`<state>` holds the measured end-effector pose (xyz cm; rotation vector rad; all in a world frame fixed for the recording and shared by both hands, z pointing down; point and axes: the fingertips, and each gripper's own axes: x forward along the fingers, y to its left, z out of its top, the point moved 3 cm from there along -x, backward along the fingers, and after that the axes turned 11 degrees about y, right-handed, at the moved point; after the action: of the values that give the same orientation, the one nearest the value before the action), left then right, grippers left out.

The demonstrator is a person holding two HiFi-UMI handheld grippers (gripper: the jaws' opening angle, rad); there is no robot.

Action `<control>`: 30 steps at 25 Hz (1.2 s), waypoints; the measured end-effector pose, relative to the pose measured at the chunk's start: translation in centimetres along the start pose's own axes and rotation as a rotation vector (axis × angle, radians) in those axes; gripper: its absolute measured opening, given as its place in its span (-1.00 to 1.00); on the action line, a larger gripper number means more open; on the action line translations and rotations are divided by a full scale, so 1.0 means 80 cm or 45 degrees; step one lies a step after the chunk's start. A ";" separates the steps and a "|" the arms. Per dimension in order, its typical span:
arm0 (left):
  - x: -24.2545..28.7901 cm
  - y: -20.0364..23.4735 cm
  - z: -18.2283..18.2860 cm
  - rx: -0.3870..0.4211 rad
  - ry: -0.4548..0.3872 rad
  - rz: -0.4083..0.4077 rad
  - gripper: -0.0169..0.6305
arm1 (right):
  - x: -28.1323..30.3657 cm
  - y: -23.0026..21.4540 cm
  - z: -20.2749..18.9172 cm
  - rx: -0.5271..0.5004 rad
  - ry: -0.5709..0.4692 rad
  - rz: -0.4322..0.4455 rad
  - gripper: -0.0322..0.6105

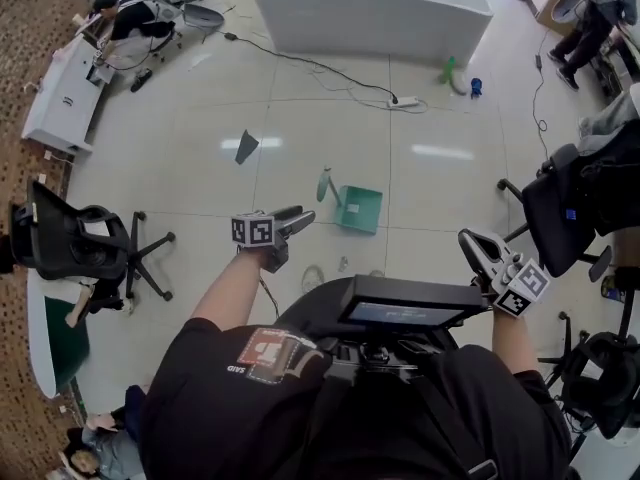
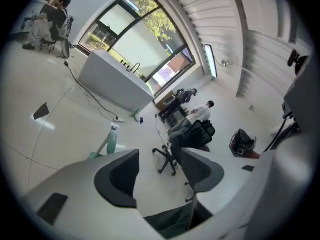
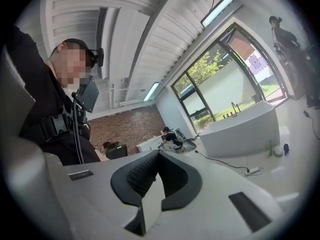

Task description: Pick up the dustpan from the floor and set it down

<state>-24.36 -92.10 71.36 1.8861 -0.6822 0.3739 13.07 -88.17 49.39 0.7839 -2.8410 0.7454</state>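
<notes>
Dustpan [image 1: 358, 209] lies on the floor, and neither of our tools has it. Our left gripper [image 1: 300, 216] stands with its jaws well apart. In the left gripper view nothing is between the two dark pads; only pale floor [image 1: 190, 168] and a distant chair show through the gap. Our right gripper [image 1: 468, 238] has its jaws drawn together, pads meeting at the tips with nothing between them. It is held out at our right side, well apart from the dustpan.

Just ahead of the left gripper's tips, and clear of them, the green dustpan rests on the white tiles. Its pale green handle [image 1: 325, 183] rises at the pan's left side. The left gripper view catches that same handle to the left of the left jaw.

Farther out, a dark grey scrap [image 1: 246, 146] lies on the tiles beyond the pan. A black cable runs across the floor to a white power strip [image 1: 405, 100]. Behind these stands a long white counter [image 1: 370, 13], with a small green thing [image 1: 452, 73] and a small blue one [image 1: 476, 87] on the floor near its right end. Black office chairs flank us, one at our left [image 1: 80, 243] and one at our right [image 1: 560, 208]. A seated person [image 1: 125, 13] works at a desk in the far left corner.
</notes>
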 end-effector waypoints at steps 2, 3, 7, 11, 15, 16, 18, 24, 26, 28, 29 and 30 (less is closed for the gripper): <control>0.029 0.063 0.025 -0.019 0.100 0.023 0.03 | 0.029 -0.019 0.000 0.023 0.031 -0.055 -0.87; 0.045 0.094 0.039 -0.032 0.144 0.027 0.06 | 0.043 -0.029 -0.001 0.035 0.046 -0.082 -0.87; 0.118 0.214 0.086 -0.073 0.271 0.038 0.08 | 0.094 -0.075 -0.016 0.083 0.086 -0.186 -0.87; 0.184 0.285 0.130 -0.159 0.266 -0.025 0.14 | 0.132 -0.126 -0.035 0.143 0.102 -0.254 -0.87; 0.226 0.311 0.162 -0.206 0.193 -0.144 0.09 | 0.158 -0.157 -0.050 0.179 0.134 -0.288 -0.87; 0.232 0.316 0.170 -0.224 0.160 -0.164 0.00 | 0.160 -0.163 -0.053 0.184 0.140 -0.290 -0.87; 0.241 0.321 0.181 -0.255 0.123 -0.194 -0.04 | 0.161 -0.173 -0.060 0.193 0.143 -0.291 -0.87; 0.227 0.323 0.157 -0.291 0.185 -0.235 -0.02 | 0.159 -0.173 -0.066 0.209 0.130 -0.281 -0.87; 0.216 0.328 0.159 -0.317 0.158 -0.265 0.02 | 0.157 -0.176 -0.062 0.217 0.126 -0.284 -0.87; 0.207 0.341 0.170 -0.352 0.101 -0.283 0.02 | 0.159 -0.182 -0.059 0.228 0.124 -0.292 -0.87; 0.206 0.350 0.175 -0.364 0.080 -0.266 0.02 | 0.161 -0.185 -0.059 0.234 0.125 -0.295 -0.87; 0.207 0.361 0.177 -0.366 0.074 -0.228 0.02 | 0.164 -0.188 -0.061 0.239 0.128 -0.299 -0.87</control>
<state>-29.70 -118.14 95.92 1.6409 -0.4948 0.2027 9.26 -103.04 63.04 1.0512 -2.5585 0.9919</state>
